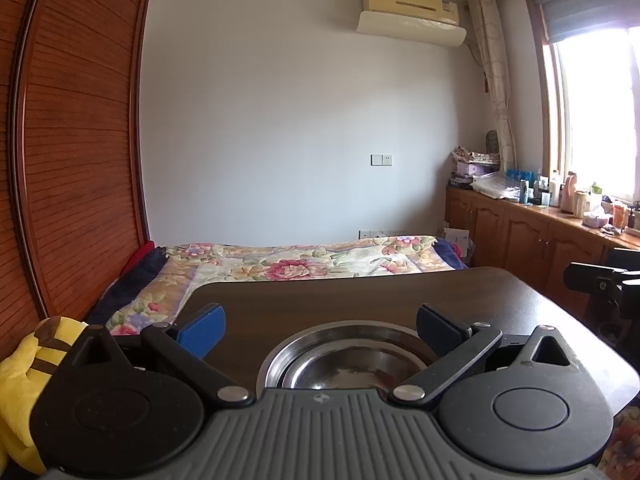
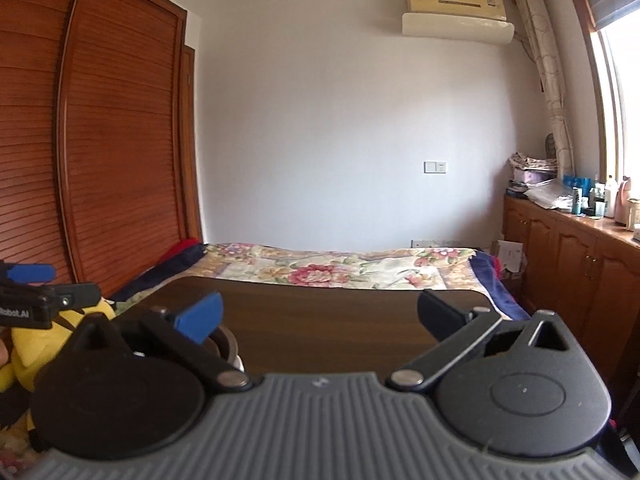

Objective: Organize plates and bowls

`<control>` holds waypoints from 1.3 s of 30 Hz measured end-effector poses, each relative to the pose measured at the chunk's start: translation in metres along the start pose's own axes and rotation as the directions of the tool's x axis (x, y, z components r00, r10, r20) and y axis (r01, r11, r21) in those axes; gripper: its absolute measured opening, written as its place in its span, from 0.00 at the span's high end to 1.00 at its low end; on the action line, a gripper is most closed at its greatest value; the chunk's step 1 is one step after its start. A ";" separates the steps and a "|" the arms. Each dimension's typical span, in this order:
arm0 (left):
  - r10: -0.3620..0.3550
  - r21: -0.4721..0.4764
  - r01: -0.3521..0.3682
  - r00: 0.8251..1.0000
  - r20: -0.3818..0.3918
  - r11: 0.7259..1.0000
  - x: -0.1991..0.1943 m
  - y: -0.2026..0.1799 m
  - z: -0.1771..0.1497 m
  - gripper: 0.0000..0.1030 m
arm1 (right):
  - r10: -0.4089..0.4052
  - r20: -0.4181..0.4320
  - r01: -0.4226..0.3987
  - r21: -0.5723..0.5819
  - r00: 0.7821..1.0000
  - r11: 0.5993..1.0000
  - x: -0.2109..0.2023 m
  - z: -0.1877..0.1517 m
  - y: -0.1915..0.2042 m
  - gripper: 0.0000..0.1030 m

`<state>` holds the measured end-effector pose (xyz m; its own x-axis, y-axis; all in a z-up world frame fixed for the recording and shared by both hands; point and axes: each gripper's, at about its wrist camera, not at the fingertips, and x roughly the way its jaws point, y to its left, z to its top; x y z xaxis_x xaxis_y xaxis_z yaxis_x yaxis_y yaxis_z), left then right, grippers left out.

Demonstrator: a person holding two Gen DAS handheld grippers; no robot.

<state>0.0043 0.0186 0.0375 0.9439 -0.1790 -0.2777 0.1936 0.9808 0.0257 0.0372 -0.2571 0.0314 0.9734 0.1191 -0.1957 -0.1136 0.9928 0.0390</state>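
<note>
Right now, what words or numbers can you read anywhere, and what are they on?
"Robot.AI", first letter cut off: on the left claw, seen from the right wrist.
Small logo on each claw's grey body: not readable.
Air conditioner labels: too blurred.
Bottles on the cabinet top: too small.

- Left tool: jaws spread wide, nothing pressed between the blue pads, pointing slightly downward.
- Right tool: jaws fully apart, empty, nearly level.

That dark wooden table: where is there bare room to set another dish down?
The dark wooden table lies bare from the stacked shiny steel bowls to its far edge by the floral bedspread. The near-left corner, holding those bowls, is crowded.
</note>
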 end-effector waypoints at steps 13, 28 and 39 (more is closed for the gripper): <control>0.013 -0.004 -0.013 1.000 -0.016 1.000 0.002 -0.001 -0.010 0.00 | -0.065 -0.024 0.065 0.001 0.998 0.998 -0.001 -0.015 0.005 0.00; 0.047 -0.019 -0.048 0.998 -0.039 0.999 0.009 0.006 -0.019 0.00 | -0.089 -0.033 0.090 0.006 0.995 0.996 -0.002 -0.022 0.003 0.00; 0.049 -0.020 -0.050 0.998 -0.040 0.999 0.010 0.006 -0.018 0.00 | -0.089 -0.030 0.089 0.001 0.996 0.996 -0.003 -0.021 0.004 0.00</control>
<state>0.0098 0.0240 0.0172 0.9407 -0.1273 -0.3146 0.1408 0.9898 0.0206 0.0299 -0.2529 0.0119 0.9733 0.0306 -0.2275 -0.0261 0.9994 0.0226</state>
